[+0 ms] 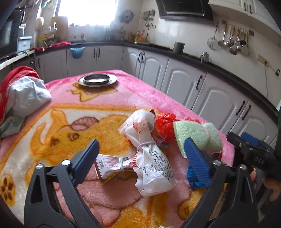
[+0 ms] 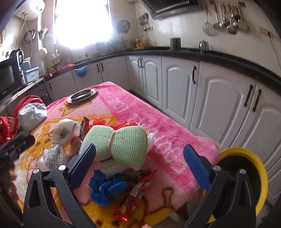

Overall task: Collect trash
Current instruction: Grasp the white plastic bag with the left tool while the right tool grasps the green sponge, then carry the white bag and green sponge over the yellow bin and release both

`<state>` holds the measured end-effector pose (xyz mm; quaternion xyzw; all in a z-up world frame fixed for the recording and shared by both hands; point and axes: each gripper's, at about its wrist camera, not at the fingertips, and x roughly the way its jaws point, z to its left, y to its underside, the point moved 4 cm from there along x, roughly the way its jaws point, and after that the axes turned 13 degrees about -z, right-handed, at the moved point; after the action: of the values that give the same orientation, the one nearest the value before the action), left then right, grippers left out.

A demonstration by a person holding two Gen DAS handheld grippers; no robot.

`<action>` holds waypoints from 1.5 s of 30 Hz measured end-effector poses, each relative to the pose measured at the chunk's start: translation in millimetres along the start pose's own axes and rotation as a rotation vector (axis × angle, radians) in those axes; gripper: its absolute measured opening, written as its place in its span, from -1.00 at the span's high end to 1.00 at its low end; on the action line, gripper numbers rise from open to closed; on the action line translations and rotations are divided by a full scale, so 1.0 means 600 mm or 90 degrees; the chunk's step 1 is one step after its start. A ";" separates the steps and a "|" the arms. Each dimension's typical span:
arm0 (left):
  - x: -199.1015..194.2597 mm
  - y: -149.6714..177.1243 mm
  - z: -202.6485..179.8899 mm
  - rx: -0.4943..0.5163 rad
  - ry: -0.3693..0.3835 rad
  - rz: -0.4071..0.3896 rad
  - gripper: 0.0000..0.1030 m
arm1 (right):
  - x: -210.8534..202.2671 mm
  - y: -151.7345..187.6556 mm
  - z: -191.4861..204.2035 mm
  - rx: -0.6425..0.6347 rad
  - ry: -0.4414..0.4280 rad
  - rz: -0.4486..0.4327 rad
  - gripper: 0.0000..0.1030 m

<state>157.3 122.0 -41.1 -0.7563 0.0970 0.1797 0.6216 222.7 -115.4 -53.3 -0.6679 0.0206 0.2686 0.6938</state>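
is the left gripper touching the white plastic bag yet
Apart. The left wrist view shows the left gripper with jaws open wide around the white plastic bag, blanket visible between each.

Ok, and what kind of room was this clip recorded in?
A home kitchen, most likely: white cabinets under a dark countertop, ladles and a strainer hanging on the wall, and a range hood. The work surface is a table under a pink blanket.
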 end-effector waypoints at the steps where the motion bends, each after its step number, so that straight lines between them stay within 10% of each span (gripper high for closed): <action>1: 0.007 0.005 -0.001 0.001 -0.002 0.013 -0.61 | 0.009 0.001 0.000 0.005 -0.007 0.007 -0.88; 12: 0.035 0.057 -0.019 0.015 -0.003 0.083 -0.21 | 0.096 0.024 -0.004 0.094 -0.076 0.095 -0.85; 18: 0.026 0.069 -0.014 0.003 0.004 0.090 0.02 | 0.104 0.039 -0.005 0.133 -0.133 0.139 -0.34; 28: -0.002 0.079 -0.004 -0.021 0.023 0.097 0.36 | 0.070 0.028 -0.012 0.146 -0.151 0.109 0.48; 45: -0.063 0.032 -0.014 -0.019 0.053 0.023 0.52 | -0.044 -0.028 0.042 0.055 -0.193 -0.008 0.67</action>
<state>116.7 106.9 -42.5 -0.7704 0.1337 0.1603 0.6024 198.4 -100.5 -25.2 -0.5892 -0.0771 0.3609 0.7188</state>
